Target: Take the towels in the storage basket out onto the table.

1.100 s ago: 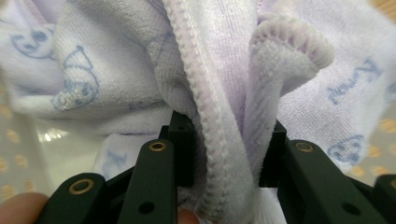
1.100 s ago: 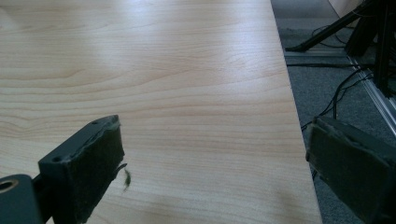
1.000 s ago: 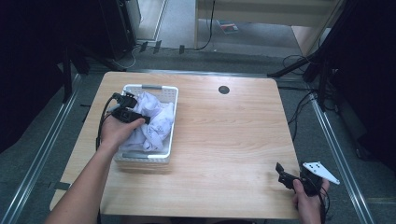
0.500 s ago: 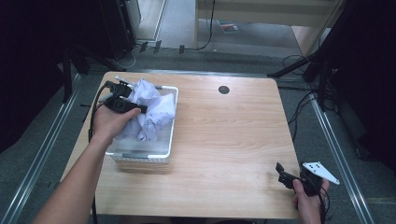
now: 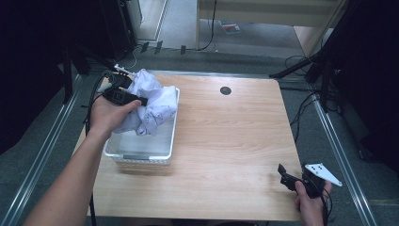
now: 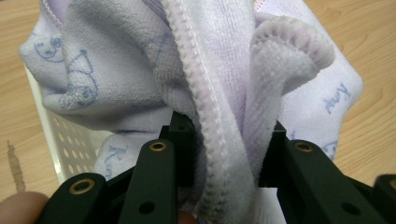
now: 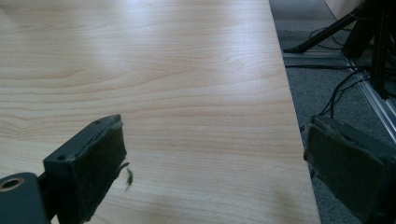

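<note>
Lifted higher than half a second ago, the lavender towel (image 5: 153,106) now hangs bunched above the far end of the white perforated basket (image 5: 141,155), where a second ago it still lay down inside it. The left gripper (image 5: 136,100) has risen with it and sits at the basket's far left corner, held in the person's left hand (image 5: 109,115). In the left gripper view its two black jaws are clamped on a thick fold of the towel (image 6: 219,93), the stitched hem running down between them, with faint blue cartoon prints and lettering on the terry cloth. Part of the basket's wall (image 6: 56,140) with its rows of round holes shows below the cloth at the left of that view.

The basket stands on the left part of the light wooden table (image 5: 235,136), and its near end looks bare of cloth. A small dark round grommet (image 5: 225,90) sits in the tabletop near the far edge.

At the near right corner of the table the right gripper (image 5: 283,173) has not shifted; the right hand (image 5: 310,205) holds it low over the wood. In the right gripper view its padded jaws stand wide apart with nothing between them, the right-hand pad (image 7: 350,175) out past the table's edge over the grey floor (image 7: 327,93) and its cables.
</note>
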{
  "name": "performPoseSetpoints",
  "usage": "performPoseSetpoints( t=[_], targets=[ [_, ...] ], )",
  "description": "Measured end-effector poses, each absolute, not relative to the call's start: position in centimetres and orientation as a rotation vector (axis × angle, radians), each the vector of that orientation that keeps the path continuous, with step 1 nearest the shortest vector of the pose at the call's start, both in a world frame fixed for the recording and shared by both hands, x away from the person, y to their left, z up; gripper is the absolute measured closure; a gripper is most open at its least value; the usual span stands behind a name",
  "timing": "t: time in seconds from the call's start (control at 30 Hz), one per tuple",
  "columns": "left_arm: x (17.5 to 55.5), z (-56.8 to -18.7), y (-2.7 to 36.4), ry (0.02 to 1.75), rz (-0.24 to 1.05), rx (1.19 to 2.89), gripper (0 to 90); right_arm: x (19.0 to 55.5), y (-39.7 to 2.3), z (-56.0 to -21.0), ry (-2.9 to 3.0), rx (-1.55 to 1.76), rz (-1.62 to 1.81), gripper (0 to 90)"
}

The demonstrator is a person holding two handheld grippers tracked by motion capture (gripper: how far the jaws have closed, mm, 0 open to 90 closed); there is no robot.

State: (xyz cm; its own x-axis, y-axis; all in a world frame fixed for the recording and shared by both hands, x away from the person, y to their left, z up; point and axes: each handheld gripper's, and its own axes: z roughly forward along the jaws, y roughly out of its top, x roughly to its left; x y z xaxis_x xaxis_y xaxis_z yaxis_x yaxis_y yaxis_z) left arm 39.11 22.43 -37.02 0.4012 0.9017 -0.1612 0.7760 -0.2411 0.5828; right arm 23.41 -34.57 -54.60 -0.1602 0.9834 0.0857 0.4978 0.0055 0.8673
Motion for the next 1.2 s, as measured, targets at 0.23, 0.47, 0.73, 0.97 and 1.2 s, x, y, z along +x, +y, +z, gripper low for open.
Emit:
performPoseSetpoints(
  t=[0.23,0.47,0.73,0.97,1.2],
  targets=[
    [39.1,-35.8,21.6,1.407,0.286,2.083,67.8,23.4,-34.6,-54.6,1.709,1.530,1.082,5.5],
    [39.2,-34.3,20.5,1.383,0.296,2.107,67.6,23.4,-34.6,-54.6,1.708,1.530,1.085,5.5],
    [39.3,-33.6,18.6,1.349,0.299,2.130,67.7,23.4,-34.6,-54.6,1.707,1.531,1.085,5.5],
    [39.5,-33.4,16.7,1.318,0.291,2.140,67.6,23.4,-34.6,-54.6,1.713,1.526,1.089,4.0],
    [39.6,-33.3,14.3,1.287,0.306,2.182,67.4,23.4,-34.6,-54.6,1.717,1.521,1.090,4.0]
  ],
)
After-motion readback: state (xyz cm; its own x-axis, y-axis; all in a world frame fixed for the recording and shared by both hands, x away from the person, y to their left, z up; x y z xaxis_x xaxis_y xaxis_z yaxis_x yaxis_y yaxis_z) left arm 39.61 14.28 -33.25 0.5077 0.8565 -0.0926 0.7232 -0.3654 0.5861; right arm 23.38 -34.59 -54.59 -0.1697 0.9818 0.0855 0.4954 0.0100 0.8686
